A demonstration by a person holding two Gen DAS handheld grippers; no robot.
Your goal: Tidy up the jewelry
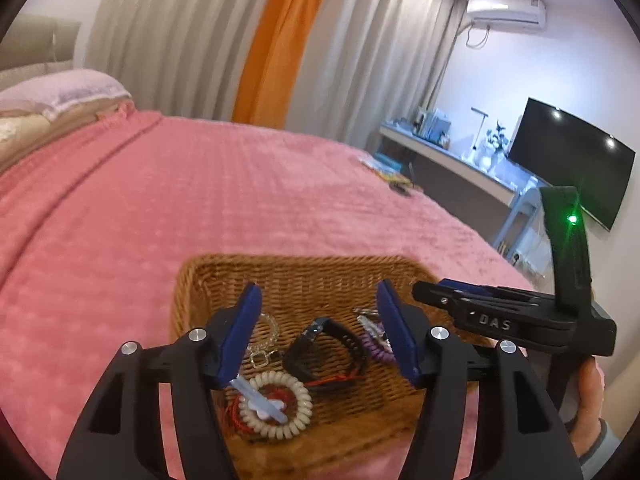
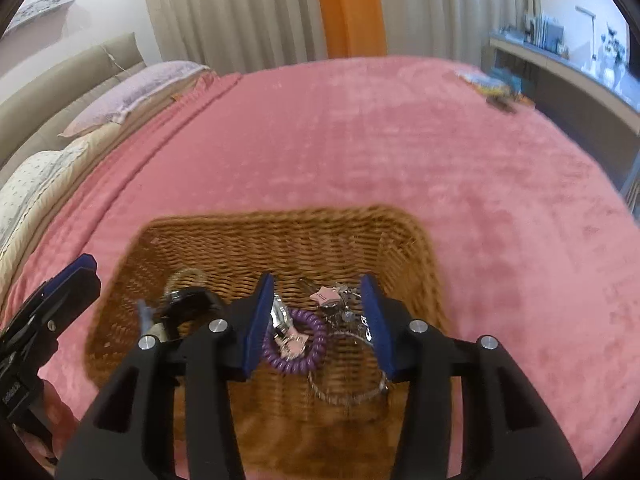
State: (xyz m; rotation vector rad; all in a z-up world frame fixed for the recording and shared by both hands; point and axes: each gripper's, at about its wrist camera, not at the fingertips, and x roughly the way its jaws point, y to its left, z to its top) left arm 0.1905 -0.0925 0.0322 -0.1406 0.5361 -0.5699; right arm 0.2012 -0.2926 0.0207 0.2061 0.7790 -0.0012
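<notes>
A woven wicker basket (image 1: pixel 296 261) sits on the pink bedspread and holds the jewelry. My left gripper (image 1: pixel 319 286) hangs open over it, nothing between its blue pads. Below lie a cream coil band (image 1: pixel 298 410) with a pale blue clip (image 1: pixel 260 398) on it, a black strap (image 1: pixel 340 338), a clear bracelet (image 1: pixel 266 330) and red cord. My right gripper (image 2: pixel 316 278) is also open above the basket (image 2: pixel 280 216), over a purple coil band (image 2: pixel 294 346), a pink star clip (image 2: pixel 326 295) and a silver bangle (image 2: pixel 348 390). Neither gripper holds anything.
The pink bedspread (image 1: pixel 200 200) spreads around the basket, with pillows (image 2: pixel 132 92) at the far left. Small items (image 2: pixel 492 84) lie near the bed's far right edge. A desk (image 1: pixel 452 152) and a dark screen (image 1: pixel 572 160) stand beyond. The two grippers hover side by side.
</notes>
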